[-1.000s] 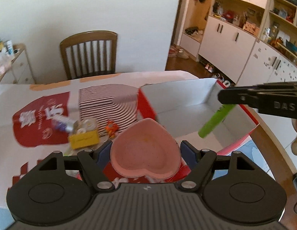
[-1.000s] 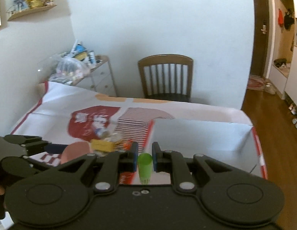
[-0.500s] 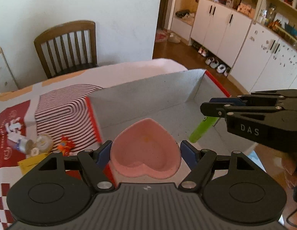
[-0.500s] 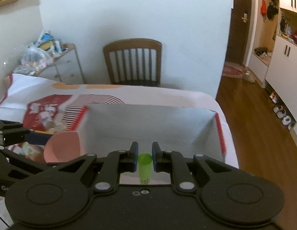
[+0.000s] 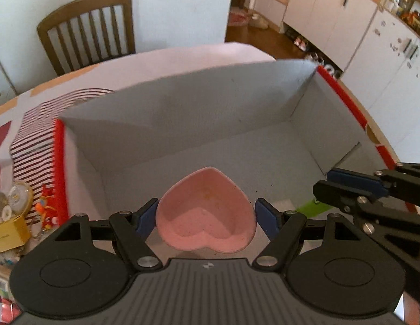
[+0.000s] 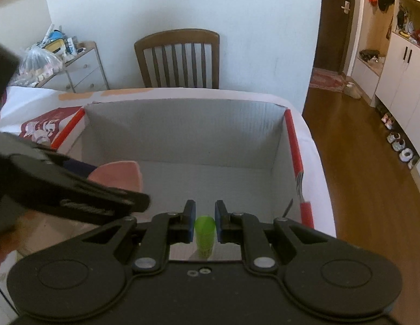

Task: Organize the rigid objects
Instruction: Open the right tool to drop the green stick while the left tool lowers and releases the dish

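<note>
While we are holding both loads over the open box (image 5: pixel 182 103), our left tool (image 5: pixel 205 215) is gripping the pink heart dish (image 5: pixel 207 211) above its floor; our right tool (image 6: pixel 205 220) is clamping the green tube (image 6: pixel 205 234), end-on, nearer the right wall.

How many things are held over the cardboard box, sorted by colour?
Pink: 1, the heart-shaped dish in the left gripper
Green: 1, the small tube in the right gripper
Total: 2
</note>
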